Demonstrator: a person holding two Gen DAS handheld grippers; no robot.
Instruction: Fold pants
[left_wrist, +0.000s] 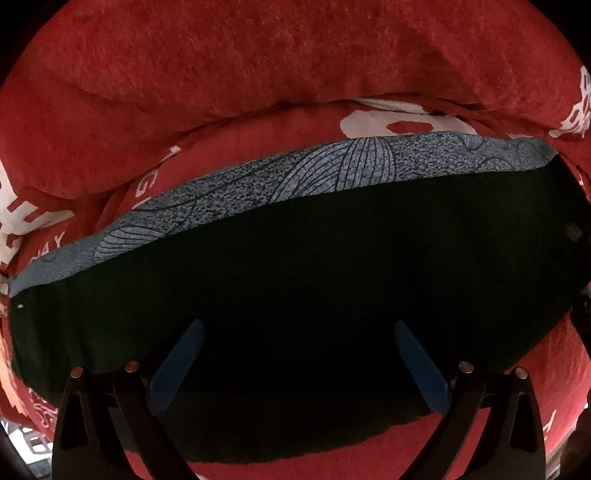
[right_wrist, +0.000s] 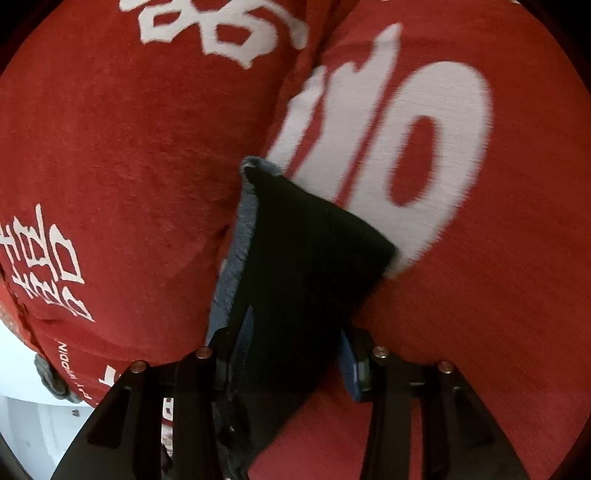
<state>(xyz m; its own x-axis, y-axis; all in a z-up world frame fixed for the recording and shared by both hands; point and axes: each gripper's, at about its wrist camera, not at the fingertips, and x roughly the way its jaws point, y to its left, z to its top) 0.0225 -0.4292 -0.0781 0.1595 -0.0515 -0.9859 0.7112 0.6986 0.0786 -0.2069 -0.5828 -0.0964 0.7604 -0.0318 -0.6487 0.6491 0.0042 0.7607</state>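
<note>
Soft, limp dark fabric pants with grey patterned lining: left hand-held gripper released; right hand-held gripper grasps their edge.

One pair of dark pants lies across the left wrist view, with one grey-blue patterned band along its far edge; one red cover printed with white characters lies beneath it; two grippers appear in all, one per view; the left gripper shows two blue fingers set wide apart; the right gripper shows two blue fingers with one fold of the pants between them; four brass-coloured pins top the black linkage in each view, eight altogether.
</note>
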